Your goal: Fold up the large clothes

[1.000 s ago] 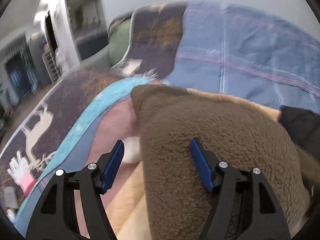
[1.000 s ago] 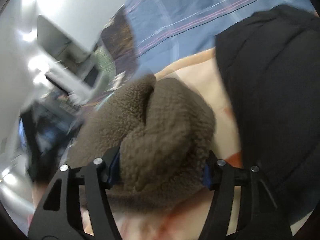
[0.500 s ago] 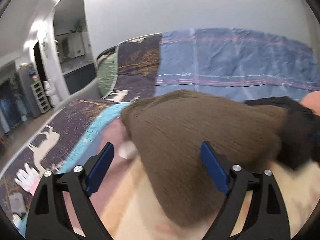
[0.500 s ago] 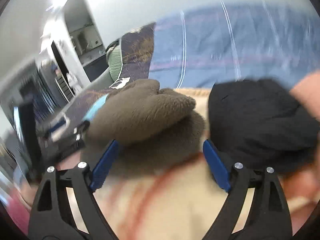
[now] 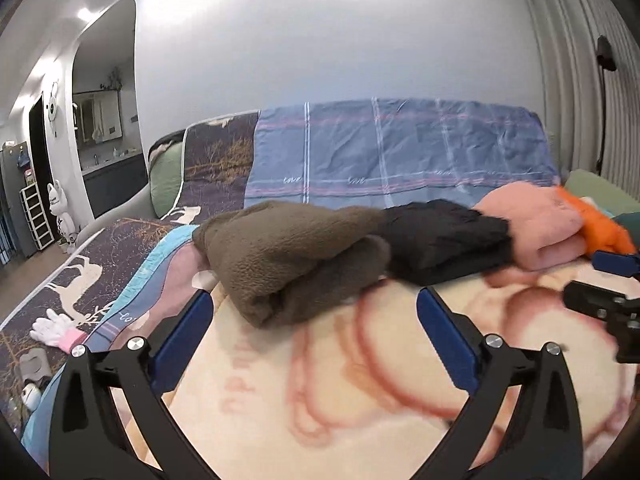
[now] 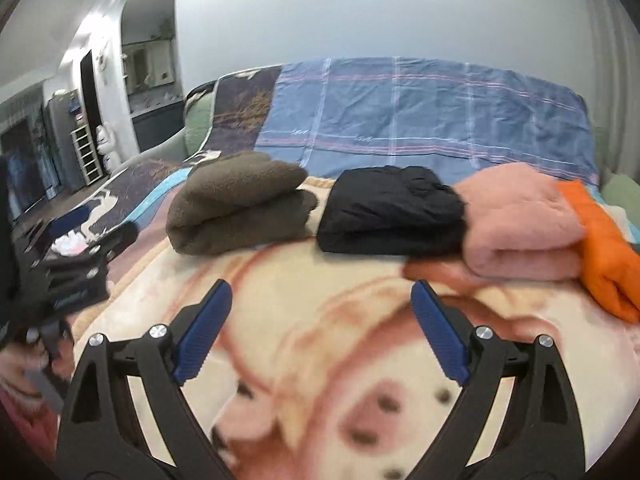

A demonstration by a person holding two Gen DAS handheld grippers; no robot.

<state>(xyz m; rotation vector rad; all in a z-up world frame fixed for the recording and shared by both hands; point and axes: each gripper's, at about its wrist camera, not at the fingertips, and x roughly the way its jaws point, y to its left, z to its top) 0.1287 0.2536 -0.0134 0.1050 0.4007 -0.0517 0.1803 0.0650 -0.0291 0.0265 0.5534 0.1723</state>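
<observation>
Both grippers spread wide, just been opening, nothing between: left gripper [image 5: 312,336], right gripper [image 6: 320,332]. Cartoon blanket [image 6: 320,360] underneath; folded brown fleece [image 6: 240,208] beside black garment [image 6: 392,212], pink [image 6: 520,224], orange [image 6: 604,248]. Next: pull clear w/o snagging the stack.

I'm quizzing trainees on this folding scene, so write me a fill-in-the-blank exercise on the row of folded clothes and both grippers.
1. The folded brown fleece lies at the ____ end of the row in the right wrist view.
2. Between the brown fleece and the pink garment lies a folded ____ garment.
3. The orange garment lies against the ____ garment.
4. The left gripper and right gripper both have jaws that stand ____, nothing between them.

Missing words: left; black; pink; open
</observation>
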